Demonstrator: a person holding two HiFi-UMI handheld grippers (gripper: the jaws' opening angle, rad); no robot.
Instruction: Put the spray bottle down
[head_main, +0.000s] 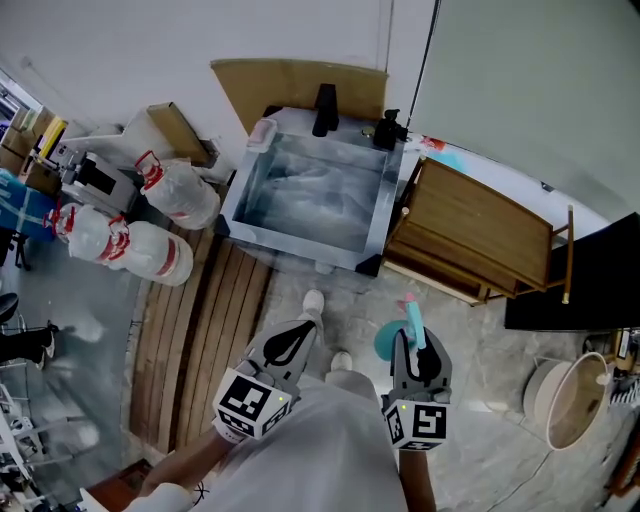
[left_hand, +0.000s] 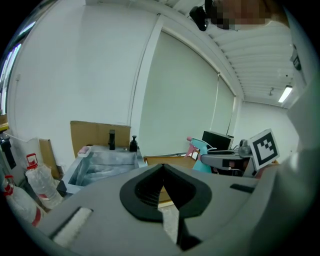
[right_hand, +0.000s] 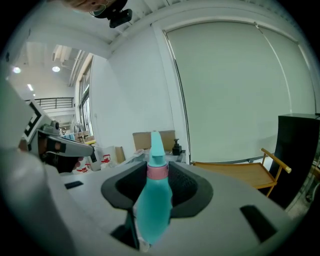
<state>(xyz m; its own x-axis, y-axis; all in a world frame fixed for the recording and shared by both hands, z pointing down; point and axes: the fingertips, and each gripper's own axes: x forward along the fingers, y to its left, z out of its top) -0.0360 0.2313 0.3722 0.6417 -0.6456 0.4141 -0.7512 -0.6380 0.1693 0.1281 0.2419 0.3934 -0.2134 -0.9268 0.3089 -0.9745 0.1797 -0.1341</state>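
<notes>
Nothing done yet, I reckon. Short of the steel sink (head_main: 310, 195), my left gripper (head_main: 300, 336) is empty, fingers pressed together. The right gripper (head_main: 418, 352) pinches the teal spray bottle (head_main: 413, 325) in mid-air. Setting it down is all that's left.

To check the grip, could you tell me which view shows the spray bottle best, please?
The right gripper view: the spray bottle fills the centre, clamped between the right gripper's jaws. The head view shows only its nozzle and part of the body from above; the left gripper view shows it small, off right.
</notes>
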